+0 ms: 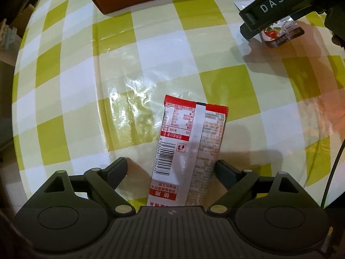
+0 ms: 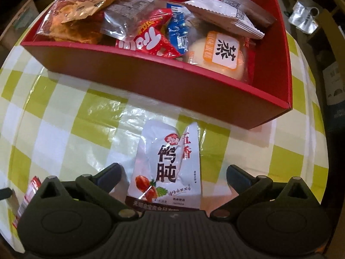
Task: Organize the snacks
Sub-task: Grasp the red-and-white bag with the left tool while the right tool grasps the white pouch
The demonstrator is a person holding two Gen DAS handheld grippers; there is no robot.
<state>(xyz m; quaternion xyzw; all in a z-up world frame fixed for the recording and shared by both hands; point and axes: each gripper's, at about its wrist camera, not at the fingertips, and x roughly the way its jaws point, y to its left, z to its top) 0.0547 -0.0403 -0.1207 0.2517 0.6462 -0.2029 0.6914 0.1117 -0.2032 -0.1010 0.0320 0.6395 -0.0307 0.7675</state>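
Note:
A red and white snack packet (image 1: 189,149) lies back side up on the checked table, between the fingers of my left gripper (image 1: 170,166), which is open; the right finger touches the packet's edge. A white pouch with black characters (image 2: 170,168) lies between the fingers of my right gripper (image 2: 173,172), which is open and apart from it. The pouch also shows in the left wrist view (image 1: 280,34), partly hidden by the right gripper's body. A red box (image 2: 215,95) holding several snacks stands just beyond the pouch.
The table carries a green and white checked cloth (image 1: 86,86) under shiny plastic. The red box's corner (image 1: 112,0) shows at the top of the left wrist view. The red and white packet's end (image 2: 28,196) shows at the right wrist view's left edge. Clutter lies beyond the table's edges.

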